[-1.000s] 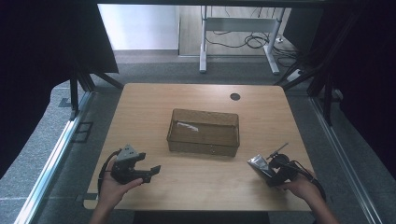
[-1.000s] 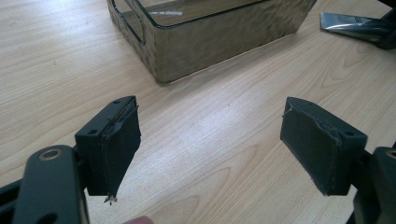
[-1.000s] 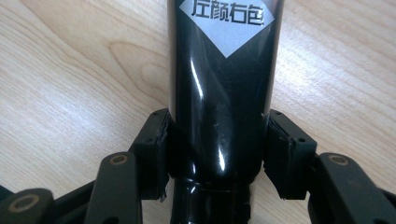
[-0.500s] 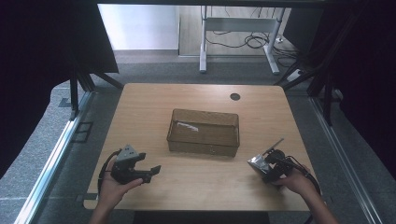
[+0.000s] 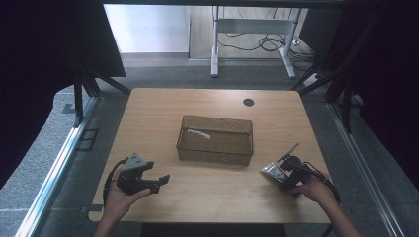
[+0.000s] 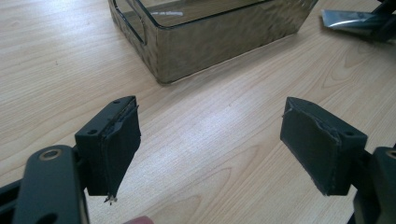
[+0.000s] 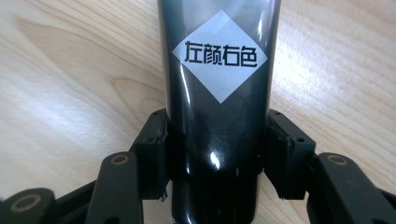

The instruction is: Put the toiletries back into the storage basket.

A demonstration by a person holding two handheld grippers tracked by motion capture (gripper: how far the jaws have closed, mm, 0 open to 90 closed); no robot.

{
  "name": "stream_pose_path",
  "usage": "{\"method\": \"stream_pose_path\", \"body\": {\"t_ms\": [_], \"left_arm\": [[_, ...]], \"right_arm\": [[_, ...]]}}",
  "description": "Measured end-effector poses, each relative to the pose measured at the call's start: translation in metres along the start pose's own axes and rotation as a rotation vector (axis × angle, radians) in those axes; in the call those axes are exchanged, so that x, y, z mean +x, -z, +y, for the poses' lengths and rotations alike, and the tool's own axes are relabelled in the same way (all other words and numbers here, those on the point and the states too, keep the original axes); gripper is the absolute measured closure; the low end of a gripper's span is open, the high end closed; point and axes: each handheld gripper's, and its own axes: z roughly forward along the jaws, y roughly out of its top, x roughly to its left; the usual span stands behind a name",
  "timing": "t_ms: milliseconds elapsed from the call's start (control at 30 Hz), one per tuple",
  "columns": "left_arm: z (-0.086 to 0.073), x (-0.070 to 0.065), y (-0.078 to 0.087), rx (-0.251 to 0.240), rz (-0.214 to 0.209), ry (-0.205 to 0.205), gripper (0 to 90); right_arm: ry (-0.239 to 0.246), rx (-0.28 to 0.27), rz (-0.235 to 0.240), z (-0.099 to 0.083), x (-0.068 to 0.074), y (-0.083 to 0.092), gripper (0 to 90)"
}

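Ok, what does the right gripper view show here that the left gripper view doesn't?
Right gripper view: the white diamond label with printed characters on the black tube, and the right claw with its pads pressed on the tube's sides; its jaws have just been closing on it.
Left gripper view: the left claw, jaws wide apart with nothing between them, and a corner of the brown see-through bin.
Both: the wooden table and the tube, whose flat crimped end appears top right in the left view.

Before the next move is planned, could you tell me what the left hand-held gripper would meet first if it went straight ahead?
Probably the near corner of the smoky plastic bin: the left hand-held gripper, jaws open, has bare tabletop before it.
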Motion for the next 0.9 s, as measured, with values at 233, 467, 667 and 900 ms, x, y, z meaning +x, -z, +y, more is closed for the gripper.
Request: {"method": "stream_pose_path", "body": {"t_ms": [233,467,667,900], "left_arm": [[0.000,-0.001,0.000,0.001,-0.002,-0.002,20.4],[0.000,0.000,0.000,0.002,0.000,-0.002,20.4],[0.000,0.000,-0.001,0.004,-0.002,-0.004,20.4],[0.000,0.000,-0.001,0.005,-0.002,-0.004,20.4]], "right_arm": [[0.031,-0.049,0.011,0.001,-0.002,0.019,47.7],[0.038,-0.088,0.028,0.002,-0.004,0.032,47.7],[0.041,-0.116,0.039,0.003,-0.007,0.037,47.7],[0.043,-0.157,0.047,0.002,-0.010,0.045,47.8]]}}
